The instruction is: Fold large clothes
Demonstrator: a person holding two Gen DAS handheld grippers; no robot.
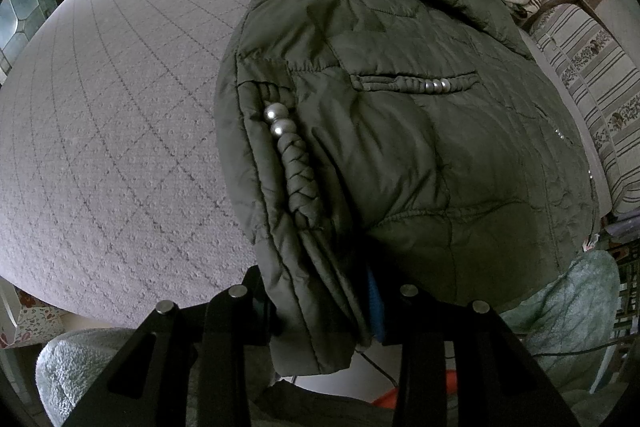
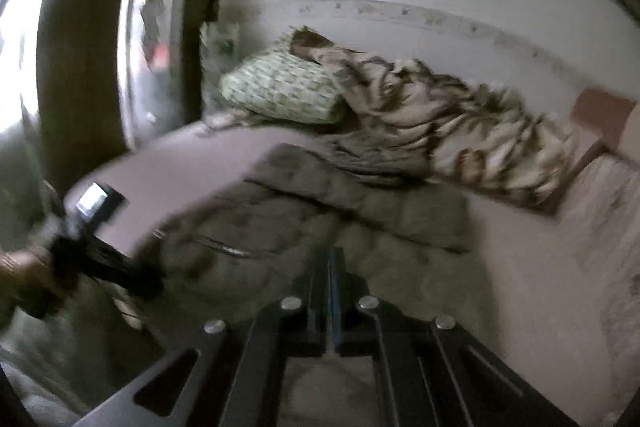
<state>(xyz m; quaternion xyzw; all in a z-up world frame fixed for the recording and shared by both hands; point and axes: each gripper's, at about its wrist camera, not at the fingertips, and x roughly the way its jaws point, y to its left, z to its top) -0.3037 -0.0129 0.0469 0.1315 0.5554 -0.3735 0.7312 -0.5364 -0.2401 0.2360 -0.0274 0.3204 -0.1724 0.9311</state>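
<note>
An olive quilted jacket (image 1: 400, 131) with braided pocket trim and pearl beads lies on the bed's grey quilted cover (image 1: 120, 131). My left gripper (image 1: 324, 303) is shut on the jacket's near hem at the bed's front edge. In the blurred right wrist view the same jacket (image 2: 320, 219) lies folded lengthwise on the bed. My right gripper (image 2: 330, 279) is shut and empty, held above the jacket's near end. The left gripper (image 2: 100, 259) and the hand holding it show at the left of that view.
A green patterned pillow (image 2: 280, 91) and a crumpled floral blanket (image 2: 460, 135) lie at the head of the bed. A striped cushion (image 1: 592, 87) lies to the right. A wall and a window (image 2: 24, 47) lie beyond.
</note>
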